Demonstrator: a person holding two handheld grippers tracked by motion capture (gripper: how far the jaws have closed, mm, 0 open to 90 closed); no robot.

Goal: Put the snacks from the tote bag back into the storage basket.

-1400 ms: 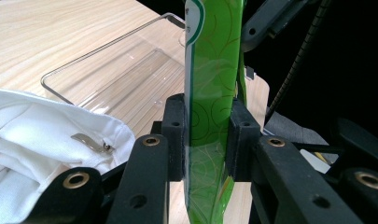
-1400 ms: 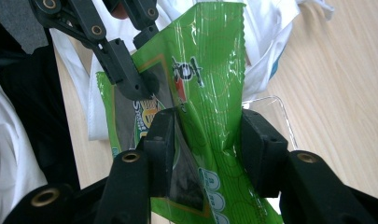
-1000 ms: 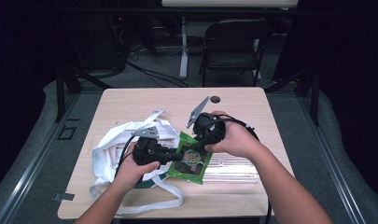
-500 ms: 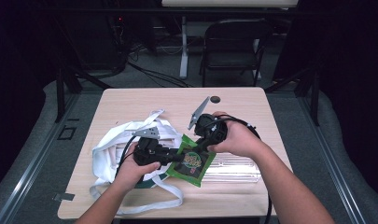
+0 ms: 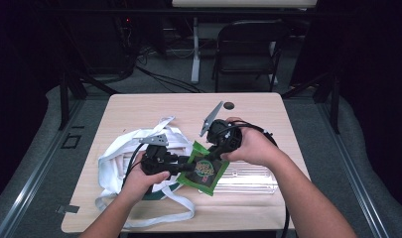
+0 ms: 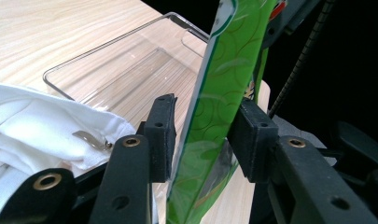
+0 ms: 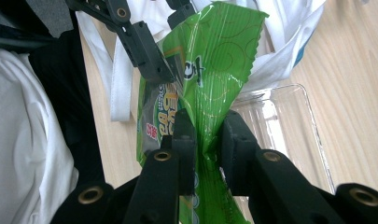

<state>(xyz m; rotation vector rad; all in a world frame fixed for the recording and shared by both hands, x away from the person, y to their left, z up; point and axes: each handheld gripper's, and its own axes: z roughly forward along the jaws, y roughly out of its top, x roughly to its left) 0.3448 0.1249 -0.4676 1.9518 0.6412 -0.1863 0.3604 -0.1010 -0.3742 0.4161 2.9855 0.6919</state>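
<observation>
A green snack packet (image 5: 204, 169) hangs between both grippers over the table's front middle. My right gripper (image 5: 212, 153) comes from the right and is shut on it; in the right gripper view the foil (image 7: 210, 70) crumples between my jaws (image 7: 207, 128). My left gripper (image 5: 186, 168) reaches in from the left. In the left gripper view the packet (image 6: 224, 84) stands edge-on between my jaws (image 6: 207, 114), resting against the right pad (image 6: 252, 135), while a gap separates it from the left pad (image 6: 162, 135).
A white cloth bag (image 5: 121, 158) with long straps lies at the front left, under my left hand. A clear plastic tray (image 5: 250, 177) sits flat just right of the packet. A small dark disc (image 5: 229, 105) rests near the table's far edge.
</observation>
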